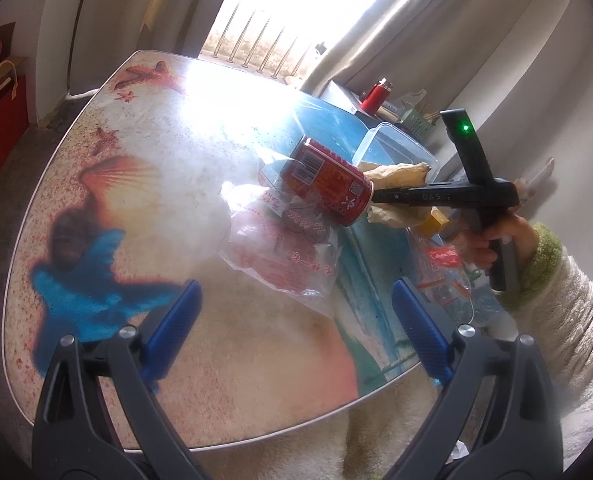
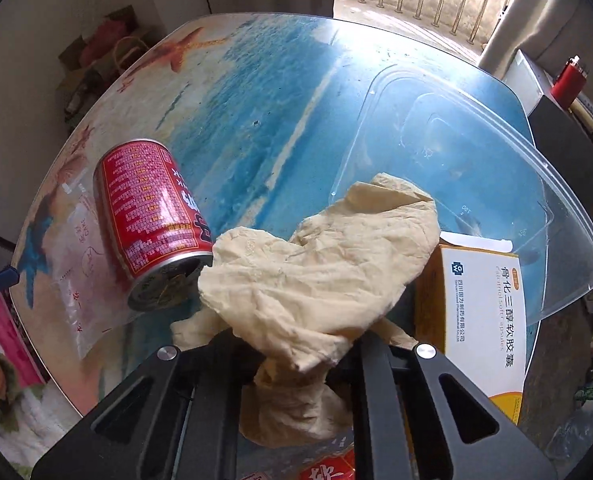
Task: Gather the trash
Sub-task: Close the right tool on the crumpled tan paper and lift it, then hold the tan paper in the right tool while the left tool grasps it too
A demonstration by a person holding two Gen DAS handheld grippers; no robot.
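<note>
1. The right tool [image 2: 296, 344] is clenched on a crumpled beige paper wad [image 2: 320, 268], which fills the lower middle of the right wrist view. The wad looks lifted off the table [image 2: 256, 92], so I judge this piece to be in hand but not yet dropped anywhere.
2. The left tool [image 1: 296, 316] is released, its blue pads spread wide at the bottom of the left wrist view, with nothing between them.
3. The clear plastic container [image 2: 496, 184] in the right half of the right wrist view appears bare inside. If it is the collecting bin, I judge that little or nothing has gone in yet.
4. Still on the table: the red can [image 2: 148, 216] lying on its side at left centre, touching or just beside the wad; the clear printed plastic bag [image 1: 280, 248] at the centre of the left wrist view, partly under the can; and the white and orange medicine box [image 2: 476, 320] at lower right, near the container.
5. More wrappers [image 1: 444, 272] lie at the right of the left wrist view; they are too blurred to name.
6. Overall, the task seems at an early stage.
</note>
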